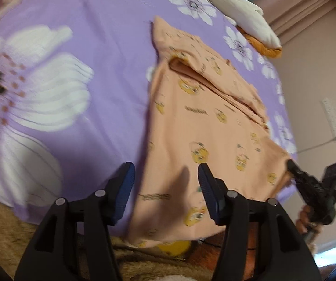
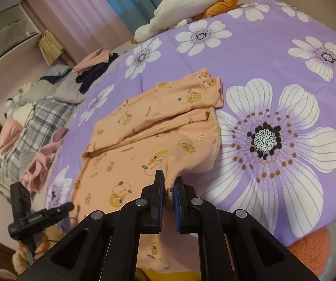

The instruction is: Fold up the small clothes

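Note:
A small peach garment (image 1: 198, 117) printed with yellow cartoon figures lies on the purple flowered bedspread (image 1: 97, 35), partly folded, with a sleeve laid across it. My left gripper (image 1: 166, 175) is open above the garment's near edge and holds nothing. My right gripper (image 2: 169, 181) is shut on a bunched near corner of the peach garment (image 2: 144, 135) and lifts it slightly. The right gripper also shows in the left wrist view (image 1: 294, 166) at the garment's right corner. The left gripper shows in the right wrist view (image 2: 67, 207) at lower left.
A white and orange plush toy (image 2: 191, 2) lies at the far edge of the bedspread (image 2: 284, 70). Several pink and dark clothes (image 2: 93, 68) and a plaid blanket (image 2: 34, 121) lie on the left. A brown furry rug (image 1: 16, 222) is below the bed edge.

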